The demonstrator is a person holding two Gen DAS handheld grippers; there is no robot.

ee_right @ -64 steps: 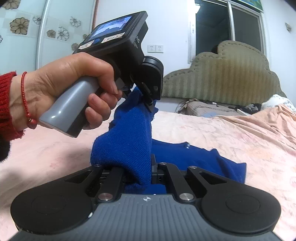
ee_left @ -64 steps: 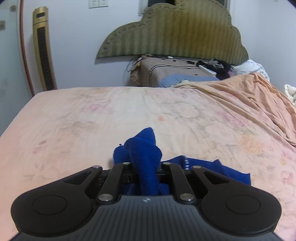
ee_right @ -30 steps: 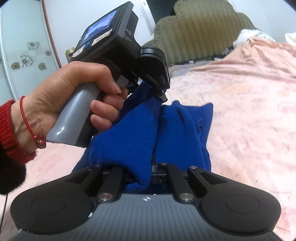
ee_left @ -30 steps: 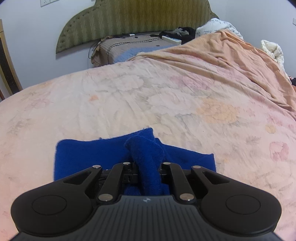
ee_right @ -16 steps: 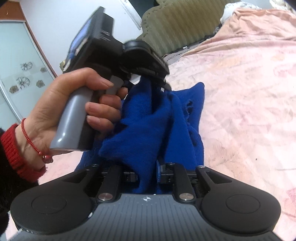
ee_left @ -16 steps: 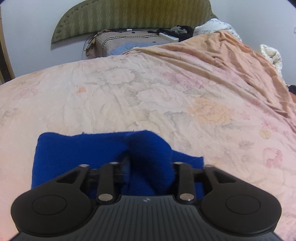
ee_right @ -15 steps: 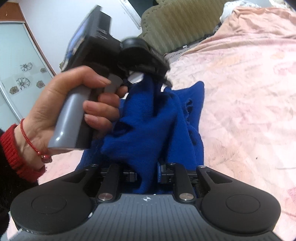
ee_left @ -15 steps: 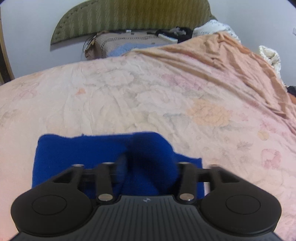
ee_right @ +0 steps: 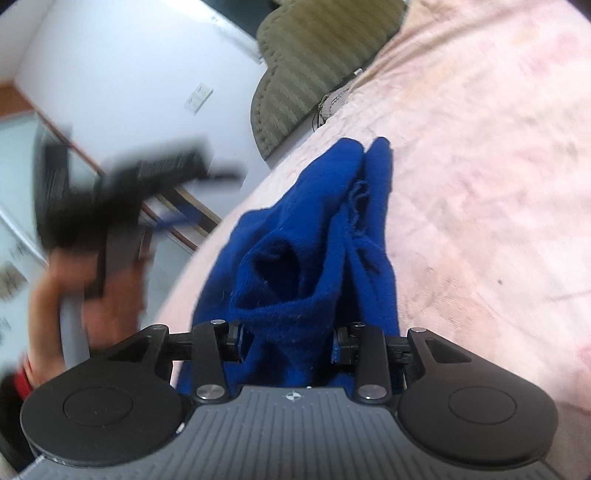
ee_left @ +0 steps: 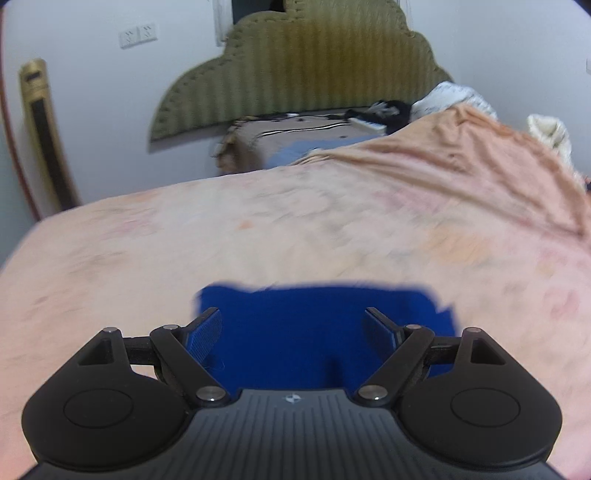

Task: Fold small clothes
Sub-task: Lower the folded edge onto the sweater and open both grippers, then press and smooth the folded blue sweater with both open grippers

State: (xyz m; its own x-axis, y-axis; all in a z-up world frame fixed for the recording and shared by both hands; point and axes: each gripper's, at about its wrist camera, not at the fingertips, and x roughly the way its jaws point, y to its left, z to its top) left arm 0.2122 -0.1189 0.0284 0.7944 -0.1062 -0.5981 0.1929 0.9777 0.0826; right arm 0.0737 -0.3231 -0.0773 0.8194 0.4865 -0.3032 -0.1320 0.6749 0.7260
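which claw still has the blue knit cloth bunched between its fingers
The right claw: blue knit garment bunches between its fingers. The left claw gapes wide, cloth lying flat beneath.

A bed (ee_left: 295,229) covered in a pale pink floral sheet (ee_left: 155,251) fills most of the left wrist view. A peach blanket (ee_left: 480,155) lies rumpled over its right side. Behind it an olive, scalloped headboard (ee_left: 314,74) with vertical ribs stands against a white wall (ee_left: 92,92). At its foot sits a brown striped pillow (ee_left: 280,136) with dark clutter (ee_left: 388,110) beside it. A double wall socket (ee_left: 138,35) is mounted left of the headboard, and a tall gold tower fan (ee_left: 46,136) stands at the far left.
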